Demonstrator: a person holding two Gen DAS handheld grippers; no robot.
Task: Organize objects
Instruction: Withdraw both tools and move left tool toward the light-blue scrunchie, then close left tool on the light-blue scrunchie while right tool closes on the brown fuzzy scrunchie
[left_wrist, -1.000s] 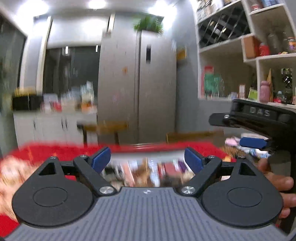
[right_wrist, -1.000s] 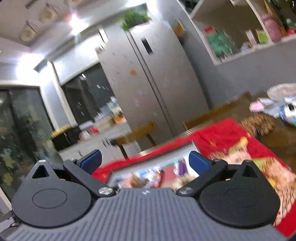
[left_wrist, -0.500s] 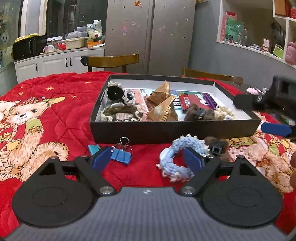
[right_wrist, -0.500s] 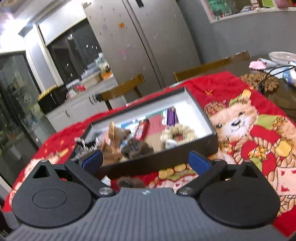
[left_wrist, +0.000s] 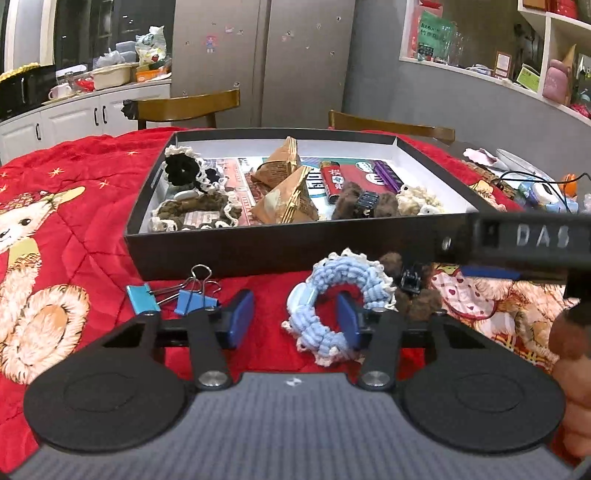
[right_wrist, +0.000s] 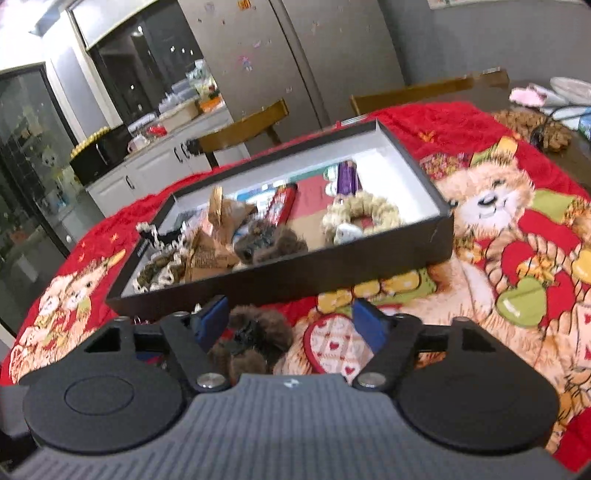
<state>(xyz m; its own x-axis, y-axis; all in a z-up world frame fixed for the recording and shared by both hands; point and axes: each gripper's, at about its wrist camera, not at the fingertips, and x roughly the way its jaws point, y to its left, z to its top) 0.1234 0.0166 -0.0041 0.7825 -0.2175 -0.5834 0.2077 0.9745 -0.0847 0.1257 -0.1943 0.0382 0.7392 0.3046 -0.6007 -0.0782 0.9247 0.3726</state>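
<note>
A: Near edge of worktop, before the box (left_wrist: 258, 254)?
B: Blue scrunchie (left_wrist: 340, 295), binder clips (left_wrist: 177, 295), brown hair clip (right_wrist: 255, 343).
A: Tongs?
B: Left tongs (left_wrist: 293, 319) closing, one finger inside the scrunchie; right tongs (right_wrist: 291, 325) closing around the hair clip, not yet pinching.

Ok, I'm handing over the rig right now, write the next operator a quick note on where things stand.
Left gripper: closing, its right finger through the ring of the blue scrunchie, no squeeze visible yet.
Right gripper: closing around the brown fuzzy clip, pads not yet on it.
Black box on the red blanket already holds scrunchies, a lighter, paper packets, another brown clip.
Left to do: box the scrunchie and the clip, then the two blue binder clips in front of the box.
</note>
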